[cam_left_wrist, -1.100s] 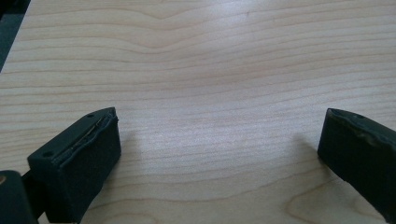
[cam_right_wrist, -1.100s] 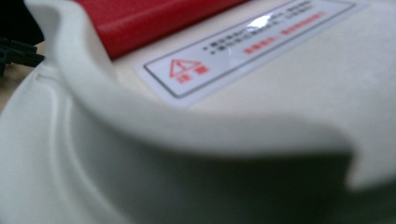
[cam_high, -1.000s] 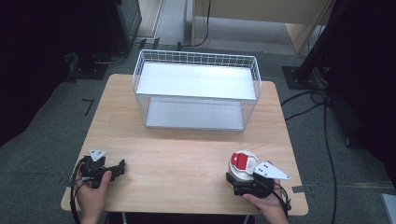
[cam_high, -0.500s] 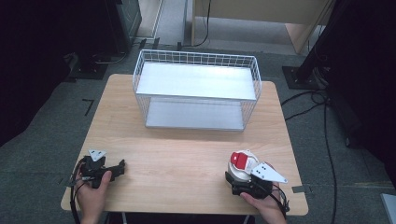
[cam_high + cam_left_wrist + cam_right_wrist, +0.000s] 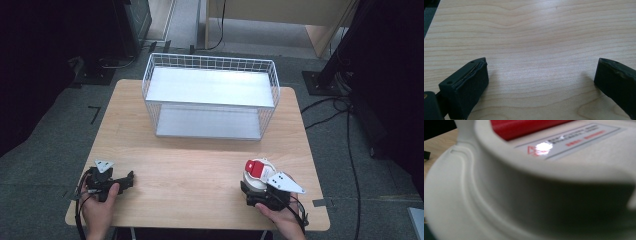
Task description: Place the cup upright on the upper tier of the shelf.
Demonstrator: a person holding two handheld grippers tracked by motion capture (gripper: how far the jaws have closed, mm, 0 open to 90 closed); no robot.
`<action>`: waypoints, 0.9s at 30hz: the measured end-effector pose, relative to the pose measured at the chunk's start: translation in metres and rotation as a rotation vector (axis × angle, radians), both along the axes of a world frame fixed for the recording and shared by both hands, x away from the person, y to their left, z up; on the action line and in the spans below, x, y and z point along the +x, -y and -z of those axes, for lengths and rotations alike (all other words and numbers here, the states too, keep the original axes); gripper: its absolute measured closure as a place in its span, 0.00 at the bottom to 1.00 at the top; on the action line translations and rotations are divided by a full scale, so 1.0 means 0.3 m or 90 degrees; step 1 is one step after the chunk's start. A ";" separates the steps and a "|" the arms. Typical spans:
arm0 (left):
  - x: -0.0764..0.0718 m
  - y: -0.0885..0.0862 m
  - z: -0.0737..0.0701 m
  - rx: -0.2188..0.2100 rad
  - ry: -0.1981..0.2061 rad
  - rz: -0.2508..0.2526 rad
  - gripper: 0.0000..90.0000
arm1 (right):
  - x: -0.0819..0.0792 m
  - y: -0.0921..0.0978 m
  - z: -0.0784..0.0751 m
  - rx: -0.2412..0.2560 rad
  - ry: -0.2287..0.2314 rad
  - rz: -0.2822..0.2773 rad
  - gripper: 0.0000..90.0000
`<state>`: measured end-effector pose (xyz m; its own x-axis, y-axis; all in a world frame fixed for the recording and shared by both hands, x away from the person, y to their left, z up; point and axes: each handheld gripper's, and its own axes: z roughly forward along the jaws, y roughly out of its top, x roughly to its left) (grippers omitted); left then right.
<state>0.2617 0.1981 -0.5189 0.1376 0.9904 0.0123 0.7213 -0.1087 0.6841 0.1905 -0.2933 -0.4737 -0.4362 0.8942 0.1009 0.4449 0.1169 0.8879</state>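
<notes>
The right gripper sits near the front right corner of the surface, pressed up against a round white device with a red top, which stands on the wood just ahead of it; whether its fingers are closed on the device or merely set around it cannot be told, since the right gripper view is taken up so closely by the white body, its red cap and a warning label that no fingers can be made out. The left gripper lies near the front left corner, its fingers spread wide over bare wood with nothing between them. The step in hand looks like taking hold of the device, probably to carry it to the white wire basket standing at the far middle of the surface. To do that well, the fingers should meet the straight wall of the body rather than the flared base or the cap, squarely on opposite sides so the round form cannot roll out. Squeeze firmly before lifting, then raise it straight up and level. The basket has an upper shelf and an open front, so the height must be chosen early to pass the wire rim cleanly. The left gripper is well apart and need not move.
</notes>
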 end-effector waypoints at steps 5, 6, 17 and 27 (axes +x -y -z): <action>0.000 0.000 0.000 0.000 0.000 0.000 0.00 | 0.009 0.002 -0.022 0.004 0.009 0.011 0.07; 0.000 0.000 0.000 0.000 0.000 0.000 0.00 | 0.014 0.001 -0.035 0.008 0.013 0.019 0.07; 0.000 0.000 0.000 0.000 0.000 0.000 0.00 | 0.061 -0.026 -0.102 0.019 0.039 0.035 0.07; 0.000 0.000 0.000 0.000 0.000 0.000 0.00 | 0.102 -0.067 -0.174 0.024 0.061 0.039 0.08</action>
